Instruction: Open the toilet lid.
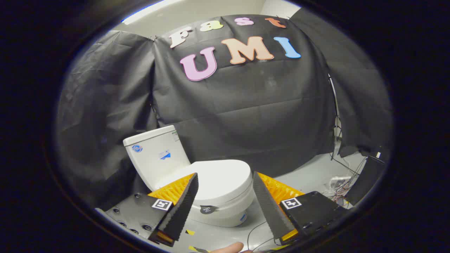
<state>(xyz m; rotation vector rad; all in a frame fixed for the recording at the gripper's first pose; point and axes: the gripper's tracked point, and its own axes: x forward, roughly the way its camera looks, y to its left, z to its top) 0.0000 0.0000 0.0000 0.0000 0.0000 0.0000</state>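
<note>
White glossy ceramic toilet (197, 182) stands against black cloth booth wall (246, 105), smooth oval lid (219, 179) down flat, task not begun. Gripper (225, 203) spread wide, empty, lid at 12 o'clock beyond fingers, apart, lined up for approach. Tank stickers, dark round rim tag (207, 209): unreadable.
</note>
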